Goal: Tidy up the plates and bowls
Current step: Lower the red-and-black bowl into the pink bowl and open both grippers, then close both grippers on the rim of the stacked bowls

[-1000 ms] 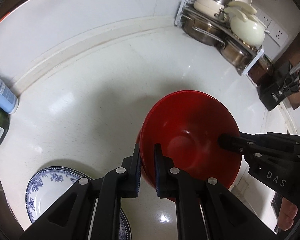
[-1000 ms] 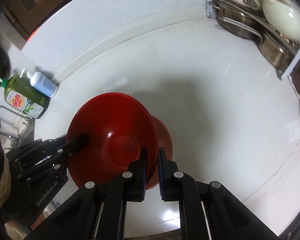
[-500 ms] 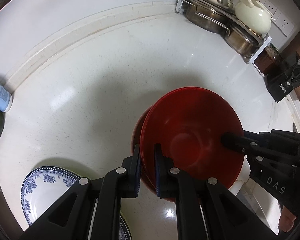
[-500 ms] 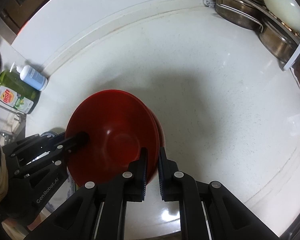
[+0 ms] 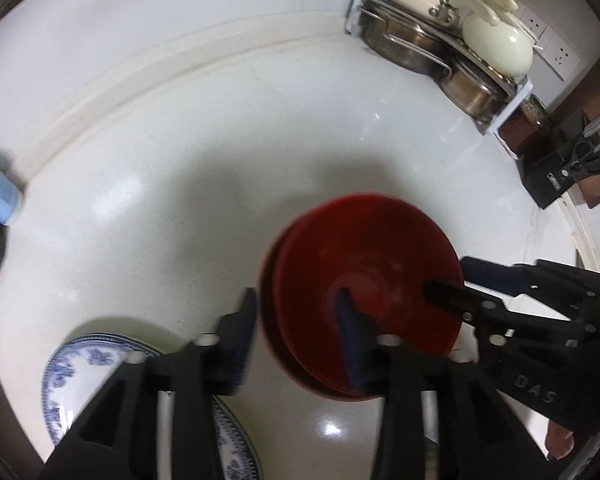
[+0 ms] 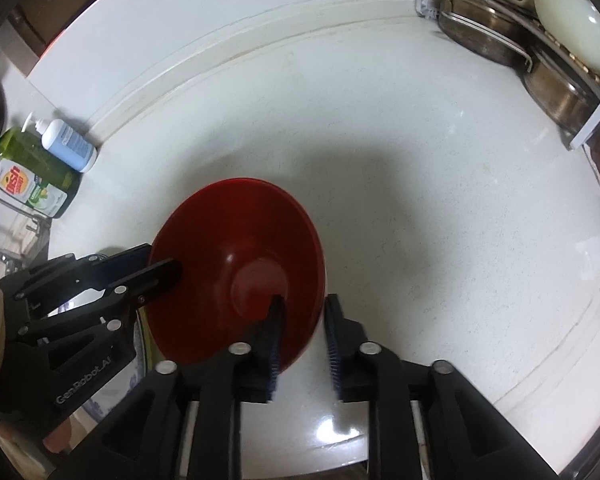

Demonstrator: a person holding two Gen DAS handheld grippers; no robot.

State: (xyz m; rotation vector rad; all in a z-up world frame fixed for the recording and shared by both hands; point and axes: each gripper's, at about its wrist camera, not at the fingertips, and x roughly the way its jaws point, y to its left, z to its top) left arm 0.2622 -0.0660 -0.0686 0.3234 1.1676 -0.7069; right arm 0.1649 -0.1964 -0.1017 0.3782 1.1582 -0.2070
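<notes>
Opening is the news here: a moment earlier both grippers were pinched tight on opposite rims of the red bowl (image 5: pixel 364 288), and now both sets of jaws stand apart. The left gripper (image 5: pixel 296 332) has one finger outside the rim and the other inside the bowl's hollow, with clear gaps on either side of the wall. The right gripper (image 6: pixel 304 332) does the same on the opposite rim, its jaws straddling the edge without squeezing it.

The red bowl sits nested in a second red bowl, whose darker rim (image 5: pixel 272 320) peeks out just beyond the left gripper's outer finger; the stack rests on the white counter (image 6: pixel 420 200) between the two sets of jaws. A blue-patterned plate (image 5: pixel 84 364) lies on the counter just beside the left gripper's outer finger, apart from the bowls.

Read as a judgement, the release means the bowl stacking step is done: the bowls now carry themselves. What remains would be to draw both grippers back off the rim without tipping the stack, then deal with the plate, since the inner fingers could catch the wall on the way out
</notes>
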